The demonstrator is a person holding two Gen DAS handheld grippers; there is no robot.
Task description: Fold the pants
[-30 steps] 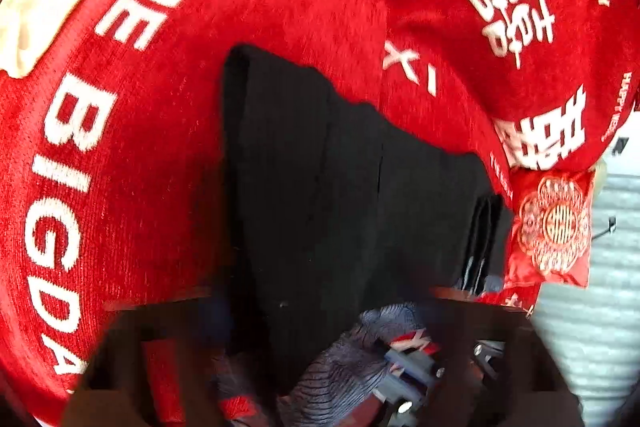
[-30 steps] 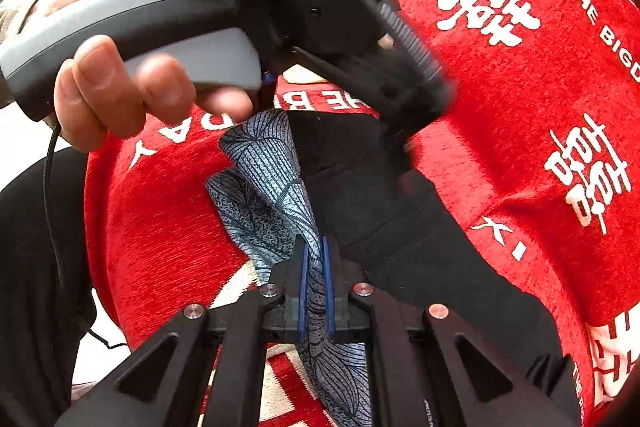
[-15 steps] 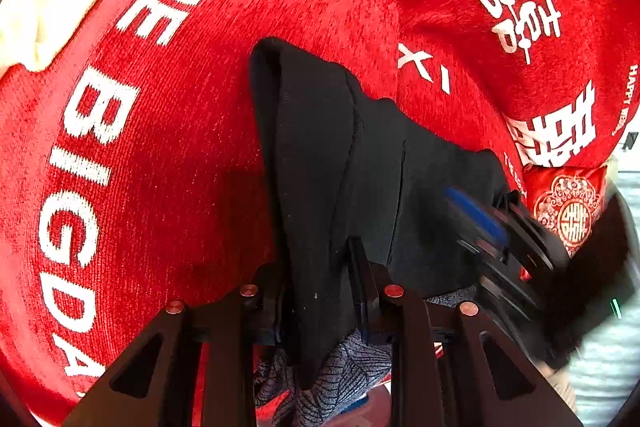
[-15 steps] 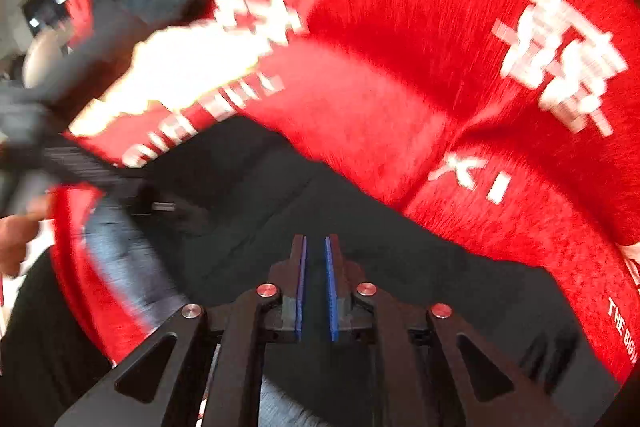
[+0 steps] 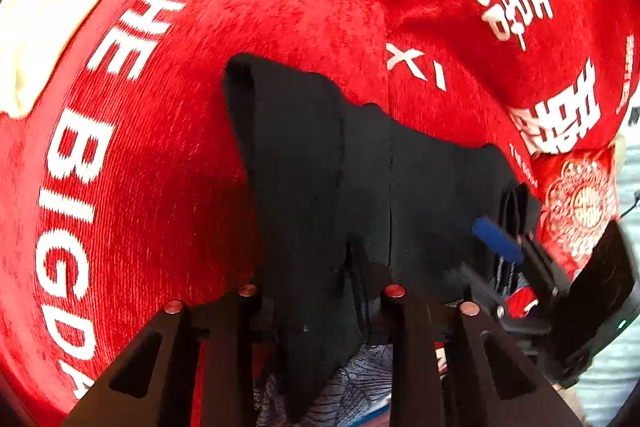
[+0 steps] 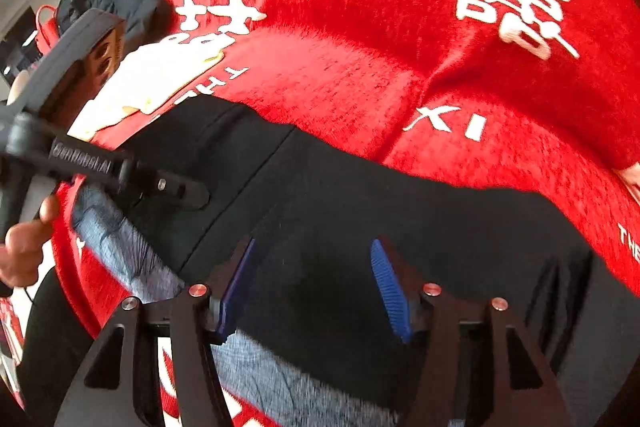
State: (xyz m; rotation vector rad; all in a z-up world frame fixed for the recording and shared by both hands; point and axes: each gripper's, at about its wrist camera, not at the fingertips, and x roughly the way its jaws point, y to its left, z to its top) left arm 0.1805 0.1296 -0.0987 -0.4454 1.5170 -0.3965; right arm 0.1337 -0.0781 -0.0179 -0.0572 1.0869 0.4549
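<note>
While left tongs (image 5: 320, 291) still pinch pants (image 5: 360, 179), right tongs (image 6: 312, 287) (shut 0.5 s ago) now gape.

Hidden or unclear, as we log it: fingertips of the left tongs (image 5: 316, 291), buried in black pants (image 5: 360, 179); blanket lettering (image 5: 68, 163), cut by the frame edge; patterned grey cloth (image 6: 120, 247), blurred; background room, too small to read.

A home bedroom, seemingly: red wedding blanket (image 6: 360, 27) spread wide, matching red cushion (image 5: 576, 203) alongside.
</note>
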